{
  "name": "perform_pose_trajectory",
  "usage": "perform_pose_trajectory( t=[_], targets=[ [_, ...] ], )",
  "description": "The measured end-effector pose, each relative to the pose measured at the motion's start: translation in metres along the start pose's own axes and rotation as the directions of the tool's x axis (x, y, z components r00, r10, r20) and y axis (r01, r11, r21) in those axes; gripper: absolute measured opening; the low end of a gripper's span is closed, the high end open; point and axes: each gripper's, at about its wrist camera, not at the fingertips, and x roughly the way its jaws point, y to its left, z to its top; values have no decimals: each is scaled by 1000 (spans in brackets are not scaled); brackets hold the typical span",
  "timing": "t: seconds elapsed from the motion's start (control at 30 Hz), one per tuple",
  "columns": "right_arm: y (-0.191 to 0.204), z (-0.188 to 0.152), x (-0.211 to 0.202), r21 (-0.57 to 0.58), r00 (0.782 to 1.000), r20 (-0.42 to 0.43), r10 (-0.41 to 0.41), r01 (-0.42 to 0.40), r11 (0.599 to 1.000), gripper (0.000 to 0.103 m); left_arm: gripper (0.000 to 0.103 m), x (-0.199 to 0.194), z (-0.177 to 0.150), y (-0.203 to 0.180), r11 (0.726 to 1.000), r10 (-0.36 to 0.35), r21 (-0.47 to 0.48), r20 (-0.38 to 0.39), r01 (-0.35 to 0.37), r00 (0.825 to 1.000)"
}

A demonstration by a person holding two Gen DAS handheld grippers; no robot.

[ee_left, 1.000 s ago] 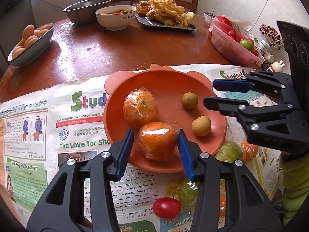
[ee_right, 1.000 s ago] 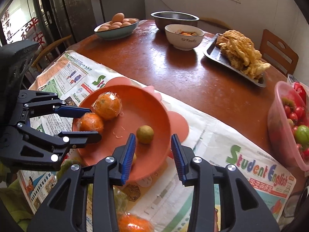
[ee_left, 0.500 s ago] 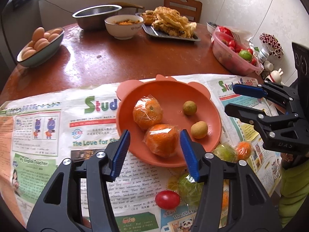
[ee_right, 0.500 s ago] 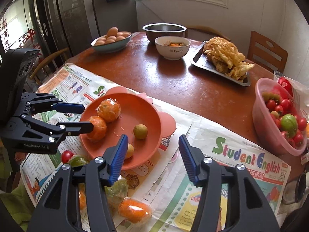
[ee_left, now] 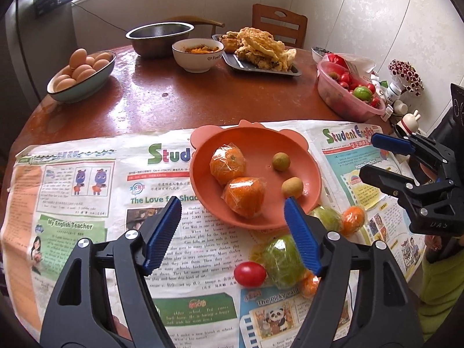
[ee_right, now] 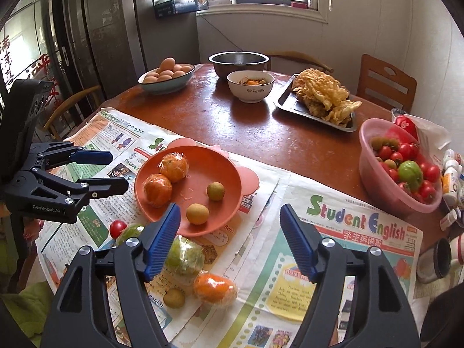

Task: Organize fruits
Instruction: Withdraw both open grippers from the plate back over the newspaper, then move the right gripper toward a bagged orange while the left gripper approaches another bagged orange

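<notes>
Now opening, both sets of jaws, nothing between them: left gripper (ee_left: 232,232) over the newspaper (ee_left: 87,191), right gripper (ee_right: 229,236) likewise. Holds two wrapped oranges (ee_left: 227,164) at nine o'clock and two small brown fruits (ee_left: 281,161) at three o'clock, that orange plate (ee_left: 261,139). Lying loose at the plate's six o'clock: red tomato (ee_left: 249,274), wrapped green fruit (ee_left: 282,261), another orange (ee_right: 214,287).

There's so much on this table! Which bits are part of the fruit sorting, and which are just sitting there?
Part of the job: orange plate, wrapped oranges, small brown fruits, loose green fruit, cherry tomato.

Just lying about: bowl of eggs, steel bowl, fried food tray, newspaper.
</notes>
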Motion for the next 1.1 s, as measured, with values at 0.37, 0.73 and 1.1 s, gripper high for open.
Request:
perform_pose_trajectory(
  t=[0.37,0.73,1.1],
  targets=[
    [7,-16,-18,9,1000,16,-12,11,1000,76,79,-17,-23,-10,1000,-2,12,4,1,1000],
    [14,-42,-14,12,1000,-17,1,0,1000,78,83,-17,-49,-29,999,-21,30,-18,21,1000],
    [15,-63,-13,17,999,-35,4,-4,1000,78,83,-10,-73,-49,997,-56,46,-51,58,997]
  ],
)
